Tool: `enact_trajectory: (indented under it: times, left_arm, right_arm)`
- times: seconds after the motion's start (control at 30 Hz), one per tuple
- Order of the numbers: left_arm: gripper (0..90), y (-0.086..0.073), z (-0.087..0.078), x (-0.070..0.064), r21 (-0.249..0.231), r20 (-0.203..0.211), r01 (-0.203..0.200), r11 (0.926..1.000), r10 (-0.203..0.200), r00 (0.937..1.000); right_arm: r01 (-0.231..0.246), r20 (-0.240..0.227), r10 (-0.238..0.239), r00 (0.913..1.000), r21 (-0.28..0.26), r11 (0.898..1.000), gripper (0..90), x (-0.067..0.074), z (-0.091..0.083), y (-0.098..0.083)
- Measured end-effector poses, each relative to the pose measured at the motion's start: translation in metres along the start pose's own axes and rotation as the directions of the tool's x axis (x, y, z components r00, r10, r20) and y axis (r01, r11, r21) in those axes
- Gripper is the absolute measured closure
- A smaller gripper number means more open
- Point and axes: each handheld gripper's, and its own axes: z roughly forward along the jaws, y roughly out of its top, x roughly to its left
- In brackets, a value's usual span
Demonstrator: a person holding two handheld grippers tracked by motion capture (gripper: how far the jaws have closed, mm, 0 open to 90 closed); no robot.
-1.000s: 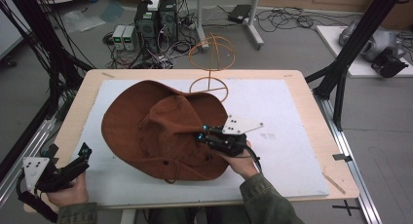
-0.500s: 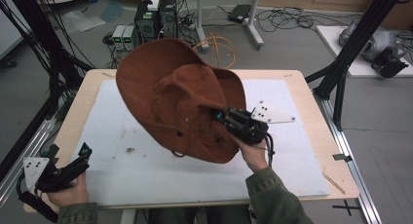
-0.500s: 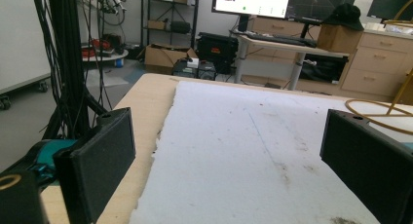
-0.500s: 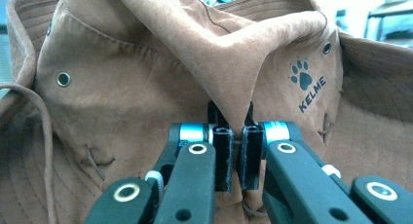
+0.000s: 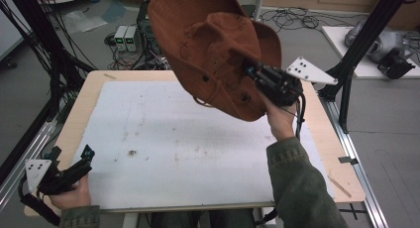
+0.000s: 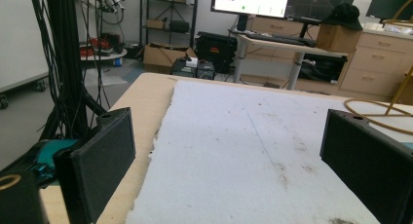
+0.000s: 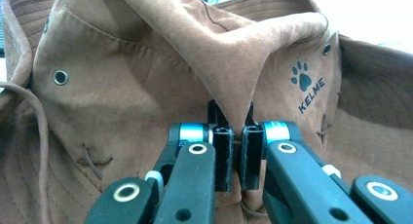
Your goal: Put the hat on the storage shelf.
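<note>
Two black jaws of the right tongs (image 7: 235,158) were pressed nearly together on a pinched fold of a brown suede bucket hat (image 7: 146,87), the fold rising between them into a sharp ridge. In the right gripper view the hat's crown carried a dark paw-print mark with the word KELME (image 7: 306,87) to the right of the fold, metal eyelets (image 7: 61,77) at either side, and a brown cord (image 7: 41,136) hanging down the left edge.

In the high view the right tongs (image 5: 251,72) held the hat (image 5: 208,44) lifted well clear of the table (image 5: 91,89), tilted with its brim hanging toward the table's far right part. The person's right hand (image 5: 280,116) gripped the tool from below, a green sleeve (image 5: 302,183) running down to the bottom edge, and the grey three-cornered plate (image 5: 309,72) stuck out to the right.

The left tongs (image 5: 74,161) rested at the near left corner of the table, held in the left hand (image 5: 72,196). In the left gripper view their jaws stood wide apart with nothing between them, the white mat (image 6: 253,151) stretching ahead, stained with small dark marks. An orange wire hoop (image 6: 377,112) lay at the mat's far right.

The white mat (image 5: 188,143) covered most of the wooden tabletop.
</note>
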Motion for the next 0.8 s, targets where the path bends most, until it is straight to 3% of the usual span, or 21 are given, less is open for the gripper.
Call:
enact_trajectory:
  times: [0.1,0.3,0.43,0.6,0.67,0.8]
  left_arm:
    - [6.2,0.001,0.001,0.0,-0.009,0.0,0.025,0.9996,-0.025,0.9997]
    - [6.2,0.0,0.004,-0.003,0.0,0.014,0.015,0.9999,-0.015,0.9998]
    - [6.3,0.0,0.007,-0.008,0.005,0.025,-0.009,0.9999,0.009,0.9996]
    - [6.2,0.0,0.006,-0.009,0.0,0.036,0.0,1.0,0.0,0.9994]
    - [6.2,0.0,0.006,-0.01,0.005,0.039,-0.001,1.0,0.001,0.9993]
    - [6.2,0.0,0.006,-0.011,0.003,0.045,0.0,1.0,0.0,0.999]
  right_arm:
    - [-0.009,0.028,0.009,0.9996,-0.012,1.0,87.7,-0.008,0.005,0.012]
    - [0.012,0.086,-0.013,0.9962,0.008,1.0,87.7,-0.032,0.031,0.025]
    - [0.011,0.134,-0.016,0.9909,0.037,0.999,87.5,-0.043,0.058,0.028]
    - [0.026,0.177,-0.034,0.9837,0.049,0.998,87.5,-0.054,0.086,0.033]
    - [0.018,0.193,-0.033,0.9807,0.079,0.997,87.4,-0.057,0.096,0.034]
    - [0.01,0.213,-0.03,0.9765,0.095,0.995,87.4,-0.063,0.112,0.027]
